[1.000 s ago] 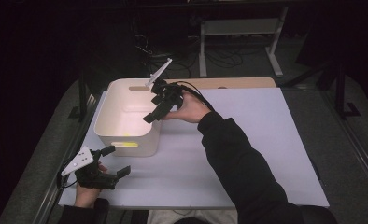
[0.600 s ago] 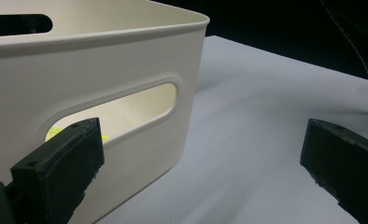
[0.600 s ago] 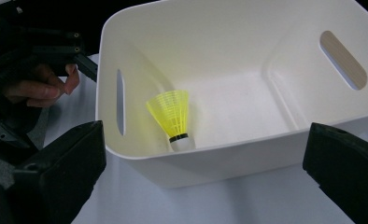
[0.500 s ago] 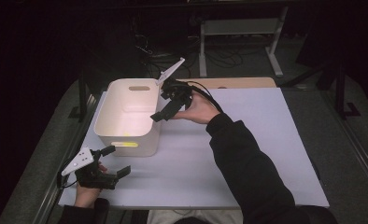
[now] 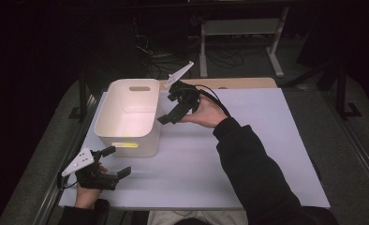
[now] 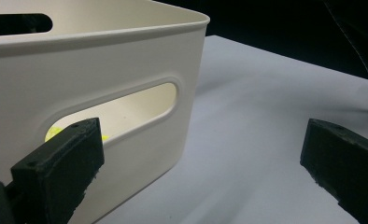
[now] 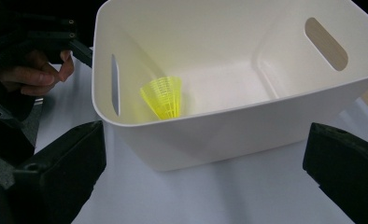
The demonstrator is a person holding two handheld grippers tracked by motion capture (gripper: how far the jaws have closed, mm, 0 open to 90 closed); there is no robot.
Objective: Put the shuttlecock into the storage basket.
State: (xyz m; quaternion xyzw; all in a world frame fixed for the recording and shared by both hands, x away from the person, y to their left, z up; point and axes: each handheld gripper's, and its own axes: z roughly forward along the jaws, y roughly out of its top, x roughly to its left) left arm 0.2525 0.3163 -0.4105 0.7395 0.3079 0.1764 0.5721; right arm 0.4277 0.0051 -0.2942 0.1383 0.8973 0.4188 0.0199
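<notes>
A white plastic bin (image 5: 129, 110) stands on the left part of the white mat. A yellow shuttlecock (image 7: 163, 98) lies inside it near the wall with the handle slot, and its yellow shows through that slot (image 6: 56, 133). My right gripper (image 5: 171, 112) hovers just off the bin's right rim, pointing at the bin. Its jaws have just been opening and stand wide with nothing between them (image 7: 201, 161). My left gripper (image 5: 117, 161) rests open on the mat in front of the bin, facing the slotted wall (image 6: 201, 163), and holds nothing.
The white mat (image 5: 257, 140) stretches bare to the right of the bin. A wooden board (image 5: 241, 83) lies along its far edge. A metal stand (image 5: 241, 28) and cables sit in the dark behind the table. Grey table borders run along both sides.
My right gripper has moved from above the bin's inside to the right, off its rim. The left gripper and the bin have stayed put.
</notes>
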